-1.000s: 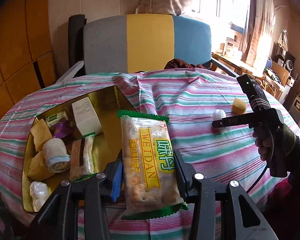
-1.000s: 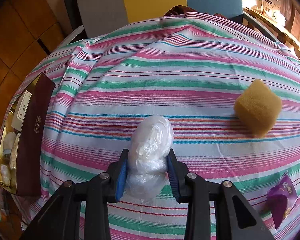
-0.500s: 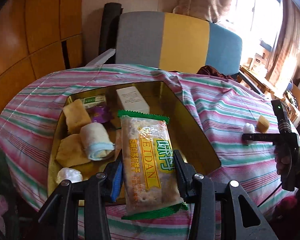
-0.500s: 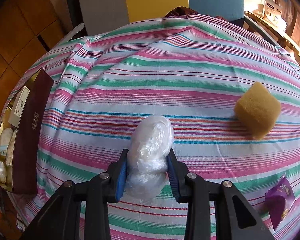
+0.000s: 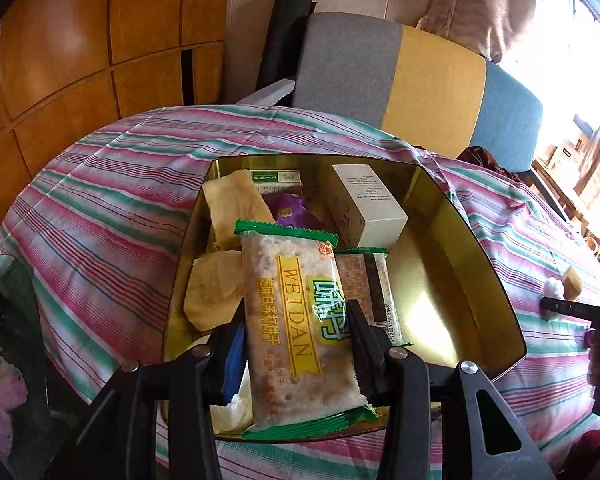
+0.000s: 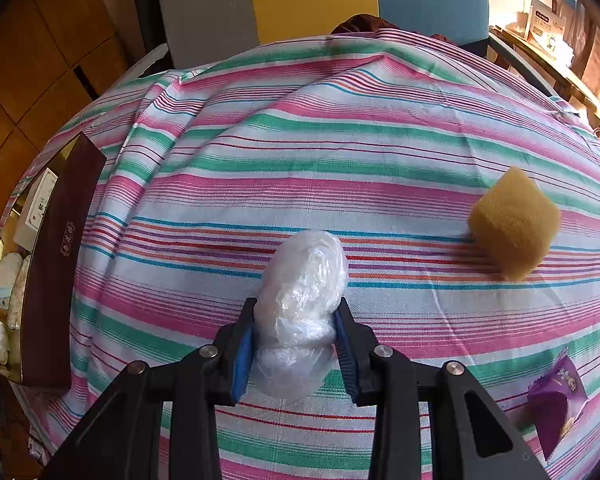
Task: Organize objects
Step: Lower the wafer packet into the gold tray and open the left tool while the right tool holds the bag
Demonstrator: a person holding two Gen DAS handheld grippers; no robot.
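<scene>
Item: cracker packet (image 5: 300, 320), clamped in my left gripper (image 5: 296, 344), frame centre, above gold tin (image 5: 480, 248) for stowing. Item: plastic wad (image 6: 300, 300), pinched by my right gripper (image 6: 294, 344), on striped cloth (image 6: 340, 140), awaiting its turn.

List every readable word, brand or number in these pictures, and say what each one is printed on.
"WEIDAN": yellow band on the cracker packet held in the left gripper.
Chinese characters on that packet: present, not transcribed here.
Barcode digits on the brown packet behind it: too blurred.
Print on the white box and the green box: too small.
Gold emblem on the dark tin wall: unreadable.
</scene>
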